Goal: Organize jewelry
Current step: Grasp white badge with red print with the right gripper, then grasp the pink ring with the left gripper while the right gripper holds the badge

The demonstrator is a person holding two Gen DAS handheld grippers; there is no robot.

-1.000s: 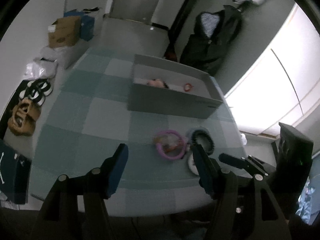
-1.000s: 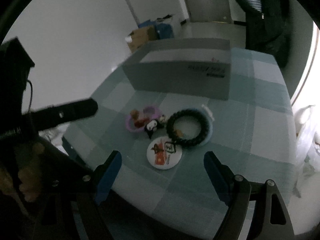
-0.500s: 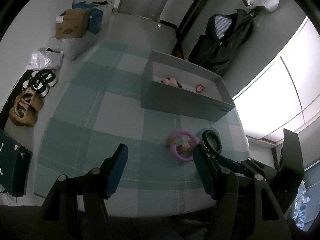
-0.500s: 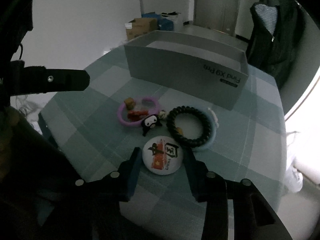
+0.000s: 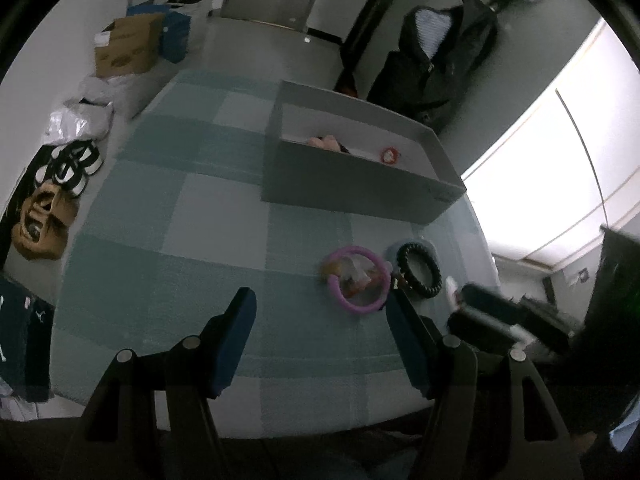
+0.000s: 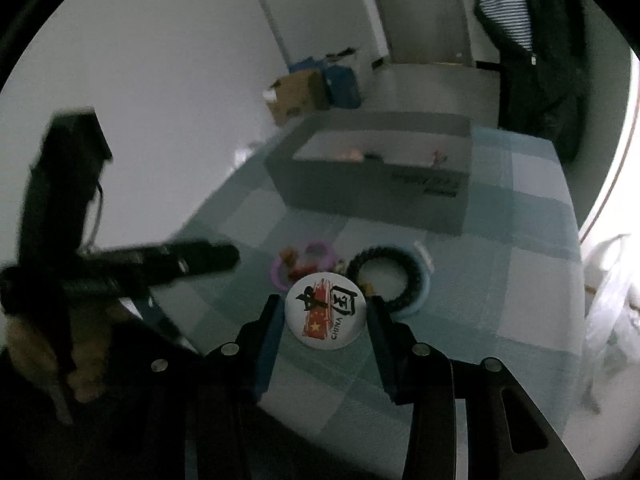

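The right jaws (image 6: 326,316) are closed on a round badge (image 6: 325,311), lifted above the worktop (image 6: 532,280). The left jaws (image 5: 322,312) are held wide apart and empty, with a pink ring (image 5: 357,279) just ahead of the right-hand jaw.

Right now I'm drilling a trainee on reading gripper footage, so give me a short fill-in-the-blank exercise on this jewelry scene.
1. The right gripper is shut on the round white ____ printed "CHINA".
2. The left gripper is ____ and holds nothing.
3. The purple plastic ring lies beside the ____ beaded bracelet on the checked tablecloth.
4. The grey cardboard box has its top ____.

Missing words: badge; open; black; open
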